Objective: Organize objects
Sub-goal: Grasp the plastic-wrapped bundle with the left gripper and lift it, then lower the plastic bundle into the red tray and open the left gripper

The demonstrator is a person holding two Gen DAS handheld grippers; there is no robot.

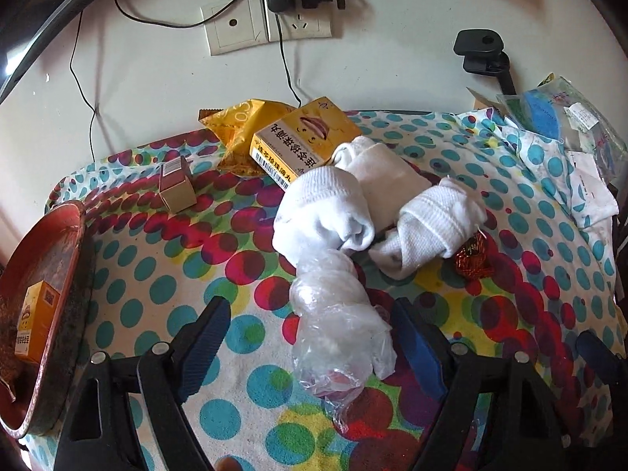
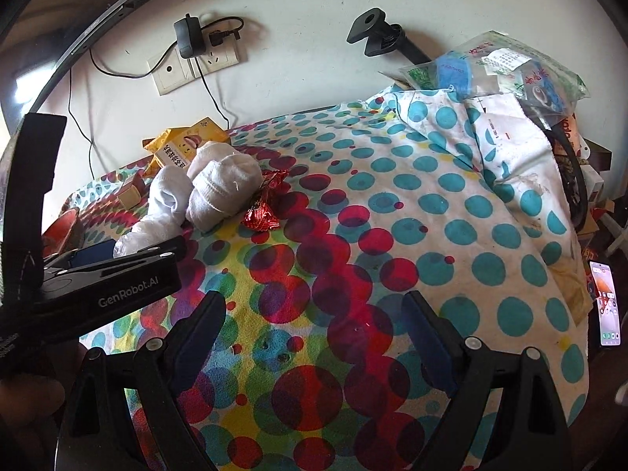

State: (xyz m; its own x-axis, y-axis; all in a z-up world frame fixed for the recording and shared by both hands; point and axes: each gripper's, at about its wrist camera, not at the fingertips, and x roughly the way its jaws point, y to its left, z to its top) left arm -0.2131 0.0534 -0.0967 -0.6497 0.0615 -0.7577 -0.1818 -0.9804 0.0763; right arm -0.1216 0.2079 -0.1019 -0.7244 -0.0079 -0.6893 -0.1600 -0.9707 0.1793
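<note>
With my left gripper (image 1: 310, 333) spread wide around the crumpled plastic bag (image 1: 337, 329), closing may let the slippery film squirm out, while my right gripper (image 2: 314, 329) hangs wide and empty.

- Tablecloth (image 1: 165, 274): matt woven cloth w/ printed dots, slightly nubby.
- Socks (image 1: 325, 212): white ribbed knit, soft, matt.
- Bag (image 1: 337, 333): thin clear plastic, crinkled, glossy.
- Yellow box (image 1: 302, 137): smooth printed cardboard, slight sheen.
- Small box (image 1: 176, 188): plain brown card, matt.
- Candy wrapper (image 2: 263, 208): red foil, shiny, creased.
- Tray (image 1: 74, 274): red, worn, rough-looking rim.
- Left gripper (image 1: 310, 337): black matt plastic; blue ribbed pads (image 1: 418, 347).
</note>
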